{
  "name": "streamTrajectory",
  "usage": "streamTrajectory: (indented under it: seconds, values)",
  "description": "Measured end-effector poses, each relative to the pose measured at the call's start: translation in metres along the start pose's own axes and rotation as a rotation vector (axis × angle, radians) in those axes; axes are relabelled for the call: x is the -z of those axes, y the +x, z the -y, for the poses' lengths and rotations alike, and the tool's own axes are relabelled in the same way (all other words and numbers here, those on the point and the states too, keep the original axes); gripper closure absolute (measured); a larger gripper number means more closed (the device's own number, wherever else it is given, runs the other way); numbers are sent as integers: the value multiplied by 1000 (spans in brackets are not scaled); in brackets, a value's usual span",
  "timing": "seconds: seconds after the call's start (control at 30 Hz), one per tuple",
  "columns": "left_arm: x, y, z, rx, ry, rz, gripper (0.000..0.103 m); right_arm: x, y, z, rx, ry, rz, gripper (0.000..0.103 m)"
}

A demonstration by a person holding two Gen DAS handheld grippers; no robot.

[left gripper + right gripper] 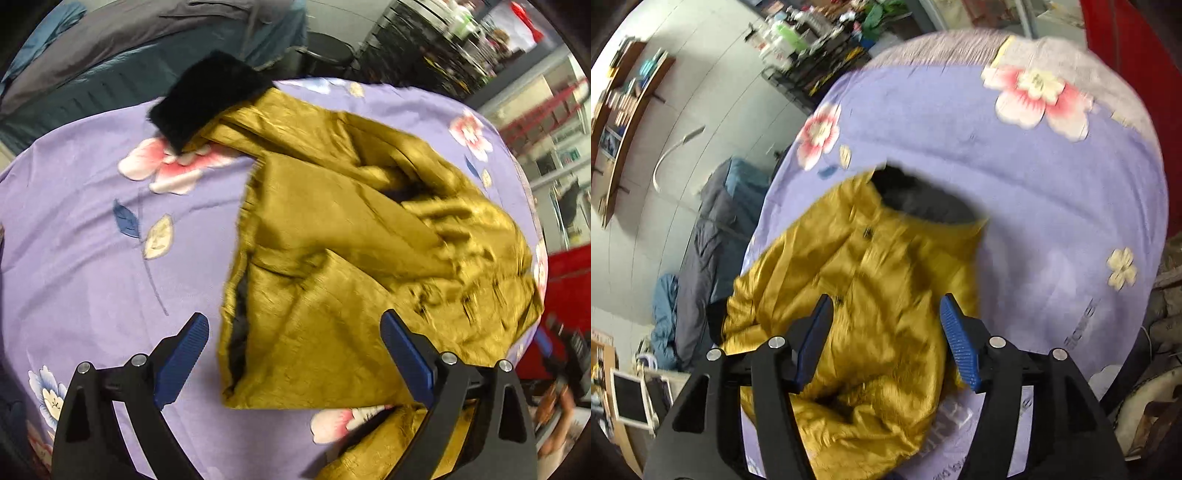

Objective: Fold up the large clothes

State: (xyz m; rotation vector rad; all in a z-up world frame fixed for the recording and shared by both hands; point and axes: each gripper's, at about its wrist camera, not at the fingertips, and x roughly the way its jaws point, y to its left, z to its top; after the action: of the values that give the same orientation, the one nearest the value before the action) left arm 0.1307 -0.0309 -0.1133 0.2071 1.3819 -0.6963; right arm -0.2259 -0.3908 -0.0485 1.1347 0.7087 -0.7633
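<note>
Bed (85,229) under lavender sheet (1052,192), printed with pink-white flowers, blue and cream leaves. On sheet: mustard-yellow coat (332,258), shiny fabric, crumpled, partly folded over itself; black fur cuff (207,99) on sleeve end, lying flat on sheet beside pink flower. Black fur collar (916,195) at coat's top, toward bed's middle. Dark buttons down coat front.
</note>
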Motion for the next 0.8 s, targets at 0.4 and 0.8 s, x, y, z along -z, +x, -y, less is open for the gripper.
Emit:
streamTrajectory:
  seconds: [0.4,0.8]
  values:
    - [-124,62,-6,57,-212,-35,10,62,49,57,-13,215,-170,41]
    - [-159,161,18,18,-295,-203,86,100,95,39,-103,223,-335,64]
